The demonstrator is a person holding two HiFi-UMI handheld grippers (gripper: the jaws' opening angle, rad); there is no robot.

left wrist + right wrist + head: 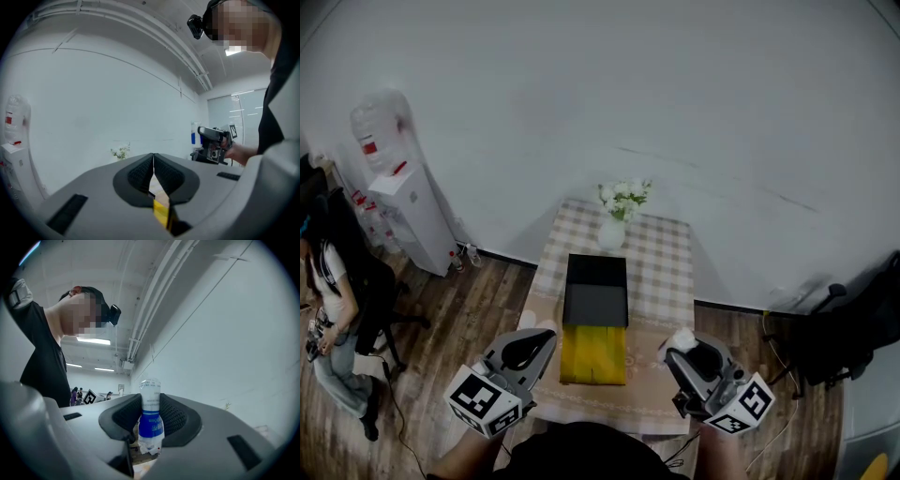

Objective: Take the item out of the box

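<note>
The box lies on the checked table (661, 258): a yellow part (592, 354) near me and a black part (596, 291) beyond it. My right gripper (684, 345) is to the right of the box, over the table's near right corner, shut on a small white bottle (682, 337). In the right gripper view the bottle (151, 423), with its blue label, stands upright with both pads (176, 420) pressed on it. My left gripper (539, 342) hovers at the box's near left corner. Its jaws (153, 159) meet at the tips, with nothing between them.
A white vase (611, 234) of flowers (624, 197) stands at the table's far edge, behind the box. A water dispenser (412, 216) is at the left wall and a seated person (328, 309) is further left. Dark gear (853, 328) lies on the floor to the right.
</note>
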